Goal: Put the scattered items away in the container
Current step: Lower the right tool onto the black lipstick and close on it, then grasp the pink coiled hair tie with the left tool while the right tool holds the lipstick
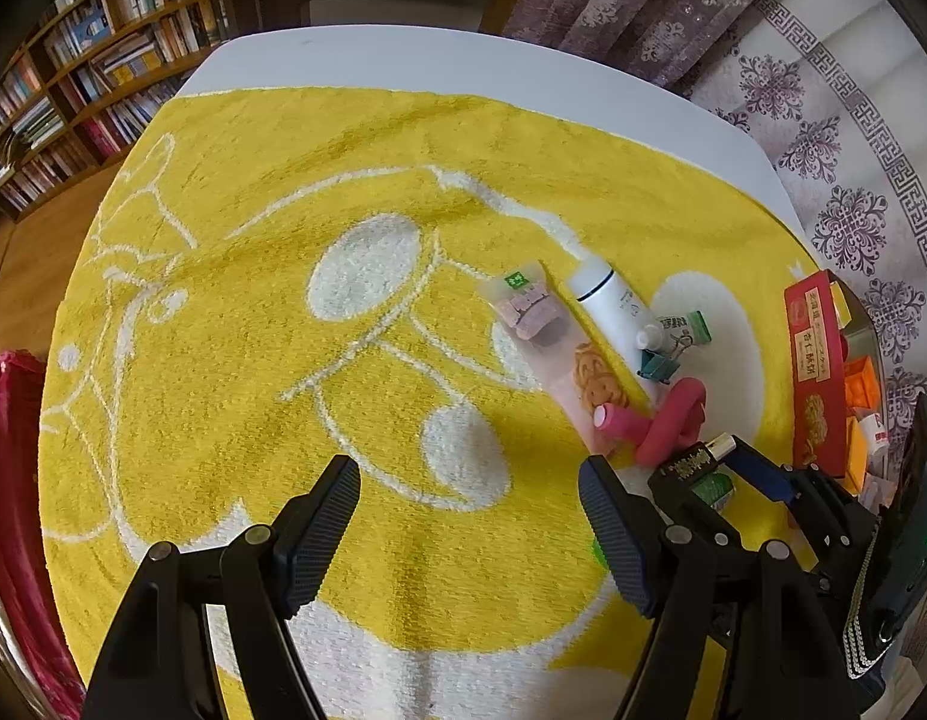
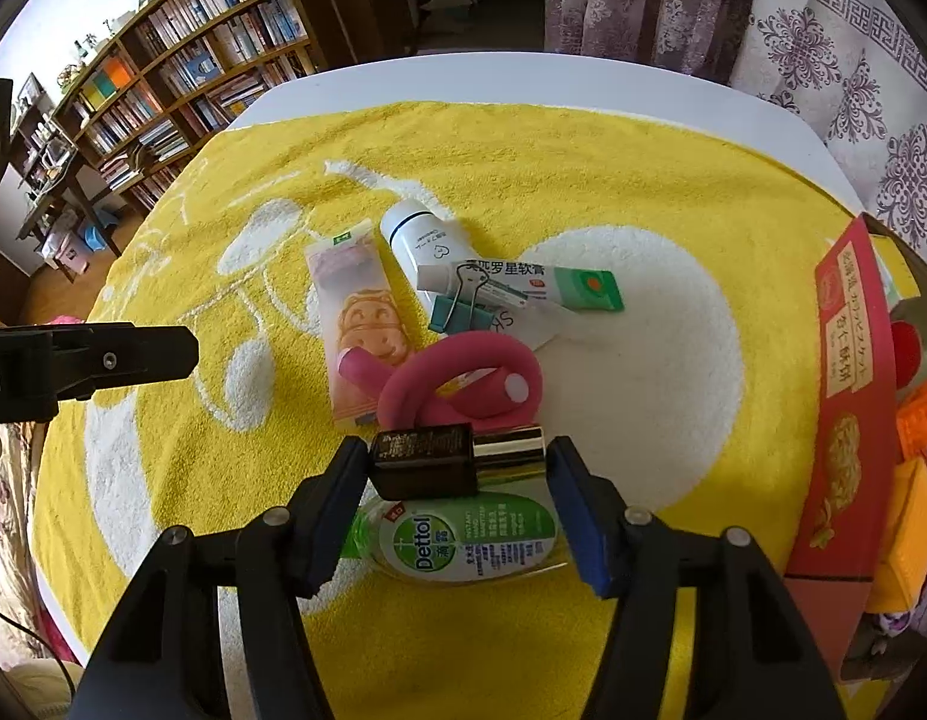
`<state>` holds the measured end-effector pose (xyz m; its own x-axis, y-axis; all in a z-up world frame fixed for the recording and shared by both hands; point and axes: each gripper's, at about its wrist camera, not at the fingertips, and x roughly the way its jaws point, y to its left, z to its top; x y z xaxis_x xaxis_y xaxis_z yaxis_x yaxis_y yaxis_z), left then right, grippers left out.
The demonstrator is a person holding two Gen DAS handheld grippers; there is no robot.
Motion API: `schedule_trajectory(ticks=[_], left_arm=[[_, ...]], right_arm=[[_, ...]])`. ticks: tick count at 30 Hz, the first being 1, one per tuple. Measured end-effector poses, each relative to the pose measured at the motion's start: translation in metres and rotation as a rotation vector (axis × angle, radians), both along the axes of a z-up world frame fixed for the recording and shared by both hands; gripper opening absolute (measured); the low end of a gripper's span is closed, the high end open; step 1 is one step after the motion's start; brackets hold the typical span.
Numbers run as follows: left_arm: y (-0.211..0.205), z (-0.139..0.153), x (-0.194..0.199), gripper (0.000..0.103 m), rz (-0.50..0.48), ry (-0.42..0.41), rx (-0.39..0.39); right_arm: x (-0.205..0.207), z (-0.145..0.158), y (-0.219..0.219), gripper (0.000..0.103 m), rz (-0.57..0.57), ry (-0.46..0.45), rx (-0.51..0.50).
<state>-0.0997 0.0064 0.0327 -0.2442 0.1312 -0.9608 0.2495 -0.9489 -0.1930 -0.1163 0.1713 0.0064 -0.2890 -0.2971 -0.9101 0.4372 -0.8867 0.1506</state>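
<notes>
The right gripper points steeply down, pinching a dark gold-capped bottle end to end. The left gripper hangs spread, nothing between its fingers, over the yellow towel.

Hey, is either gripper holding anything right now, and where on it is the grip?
The right gripper clamps the dark bottle end to end, base and gold cap. The left gripper is open, holding nothing.

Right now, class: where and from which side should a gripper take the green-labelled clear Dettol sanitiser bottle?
Grip the clear Dettol sanitiser bottle across its narrow width, coming from above. It lies flat on the yellow towel, label up; the dark gold-capped bottle between the right gripper fingers overhangs it.
</notes>
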Motion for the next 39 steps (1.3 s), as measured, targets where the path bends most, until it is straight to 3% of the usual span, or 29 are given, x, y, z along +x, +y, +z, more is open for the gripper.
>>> schedule_trajectory(ticks=[7, 19, 32, 39], left_arm=[[0.013, 0.002, -0.003, 0.077, -0.024, 0.005, -0.005], [0.069, 0.001, -0.019, 0.077, -0.136, 0.021, -0.007], [0.119, -0.023, -0.041, 0.077, -0.219, 0.017, -0.025], [0.134, -0.035, -0.053, 0.077, -0.224, 0.029, -0.104]], right_arm=[[0.005, 0.007, 0.013, 0.065, -0.035, 0.001, -0.027], [0.018, 0.029, 0.056, 0.065, -0.104, 0.02, -0.067], [0.034, 0.047, 0.097, 0.065, -0.144, 0.035, -0.103], [0.039, 0.053, 0.119, 0.065, -0.155, 0.041, -0.114]])
